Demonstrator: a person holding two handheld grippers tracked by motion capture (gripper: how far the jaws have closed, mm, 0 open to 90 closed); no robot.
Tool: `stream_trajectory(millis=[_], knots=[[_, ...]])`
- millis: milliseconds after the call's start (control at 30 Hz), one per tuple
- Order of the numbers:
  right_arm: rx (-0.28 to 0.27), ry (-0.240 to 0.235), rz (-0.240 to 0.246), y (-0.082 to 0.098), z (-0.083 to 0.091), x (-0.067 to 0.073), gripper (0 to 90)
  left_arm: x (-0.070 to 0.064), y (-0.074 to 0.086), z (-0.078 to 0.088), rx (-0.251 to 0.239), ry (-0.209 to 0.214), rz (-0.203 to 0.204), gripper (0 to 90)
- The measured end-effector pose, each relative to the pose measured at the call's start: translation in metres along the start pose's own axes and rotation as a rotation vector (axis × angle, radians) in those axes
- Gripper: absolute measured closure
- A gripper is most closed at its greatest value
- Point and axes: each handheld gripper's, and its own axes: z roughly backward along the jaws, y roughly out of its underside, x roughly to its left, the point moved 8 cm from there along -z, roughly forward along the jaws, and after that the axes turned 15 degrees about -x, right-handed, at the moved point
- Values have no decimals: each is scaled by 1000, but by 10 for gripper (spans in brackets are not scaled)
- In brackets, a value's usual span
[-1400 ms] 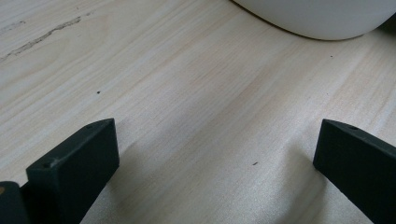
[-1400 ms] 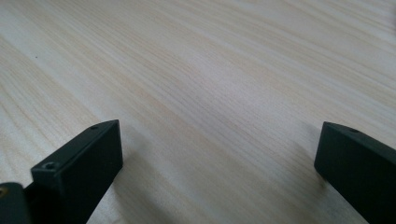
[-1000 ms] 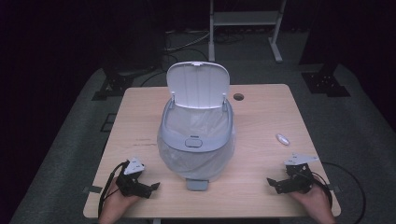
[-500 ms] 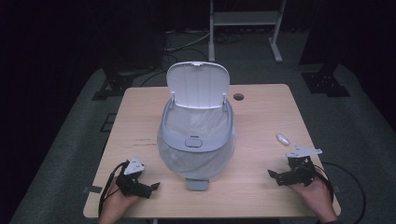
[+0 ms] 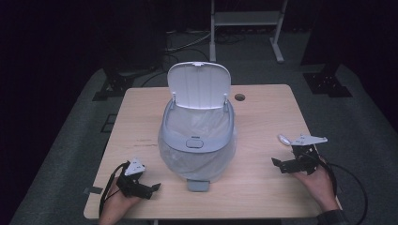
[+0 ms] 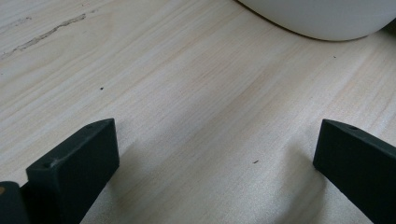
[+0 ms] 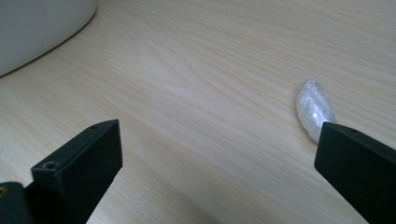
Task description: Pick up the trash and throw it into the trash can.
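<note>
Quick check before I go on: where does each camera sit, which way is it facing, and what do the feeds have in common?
High view: above the person's side, looking forward and down on the table; shows the bin, both hands, left gripper and right gripper.
Left gripper view: on the left gripper, facing tabletop; jaws wide apart.
Right gripper view: on the right gripper, facing the wad; jaws wide apart.
Both gripper views share the bin's white wall at an upper corner.
</note>
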Motion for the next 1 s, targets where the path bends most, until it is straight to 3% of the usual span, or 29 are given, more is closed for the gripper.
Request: stream_trajectory(millis=[433, 600, 1000], knots=[[-34, 43, -37, -15, -16, -28, 2, 0, 0, 0, 2, 1, -1, 0], [-54, 52, -35, -19, -23, -38, 49, 0, 0, 0, 2, 1, -1, 0], [-50, 73, -73, -12, -44, -59, 128, 0, 0, 0, 2, 1, -1, 0]])
